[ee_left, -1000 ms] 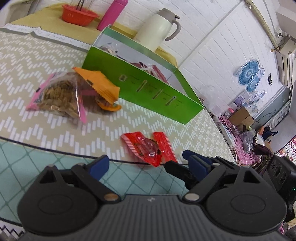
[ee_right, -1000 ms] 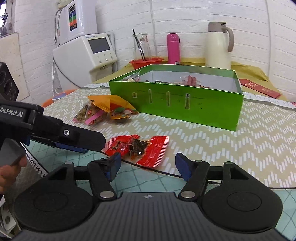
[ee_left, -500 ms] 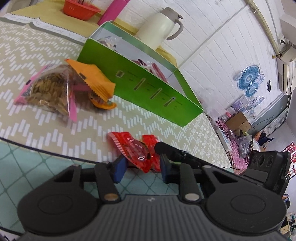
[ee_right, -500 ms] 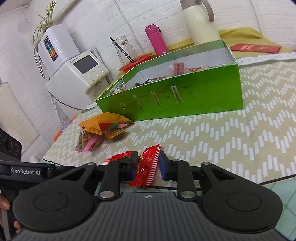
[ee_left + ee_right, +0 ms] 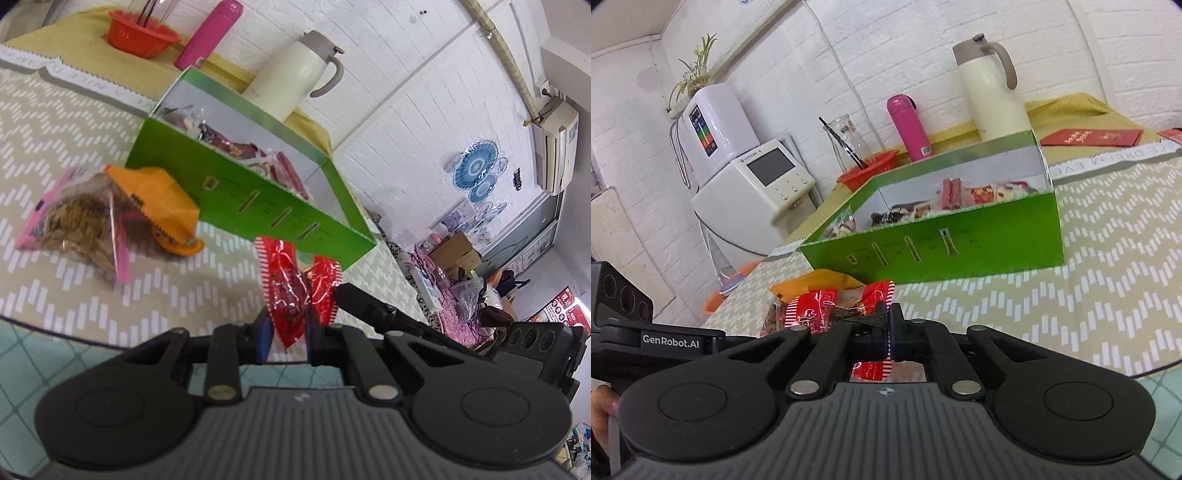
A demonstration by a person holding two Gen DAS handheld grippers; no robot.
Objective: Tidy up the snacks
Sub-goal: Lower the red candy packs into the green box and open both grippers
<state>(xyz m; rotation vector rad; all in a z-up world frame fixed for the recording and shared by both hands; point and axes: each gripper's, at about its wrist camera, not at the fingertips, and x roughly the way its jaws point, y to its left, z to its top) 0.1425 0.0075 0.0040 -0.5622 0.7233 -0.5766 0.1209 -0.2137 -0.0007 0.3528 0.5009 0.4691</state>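
Note:
A red snack packet [image 5: 293, 284] is lifted off the table, and both grippers are shut on it. My left gripper [image 5: 288, 338] clamps its lower edge. My right gripper [image 5: 888, 328] clamps its other end, and the packet [image 5: 827, 308] shows just ahead of that gripper. The green box [image 5: 258, 201] with several snacks inside stands beyond, open at the top; it also shows in the right wrist view [image 5: 960, 243]. An orange packet [image 5: 159, 195] and a clear bag of brown snacks [image 5: 77, 225] lie left of the box.
A cream thermos jug [image 5: 991, 92], a pink bottle [image 5: 908, 127] and an orange basket [image 5: 870, 171] with a glass carafe stand behind the box. A white appliance [image 5: 750, 188] is at the far left. Red envelopes [image 5: 1089, 137] lie at the back right.
Both grippers closed on the red packet from either side and lifted it off the table towards the green box.

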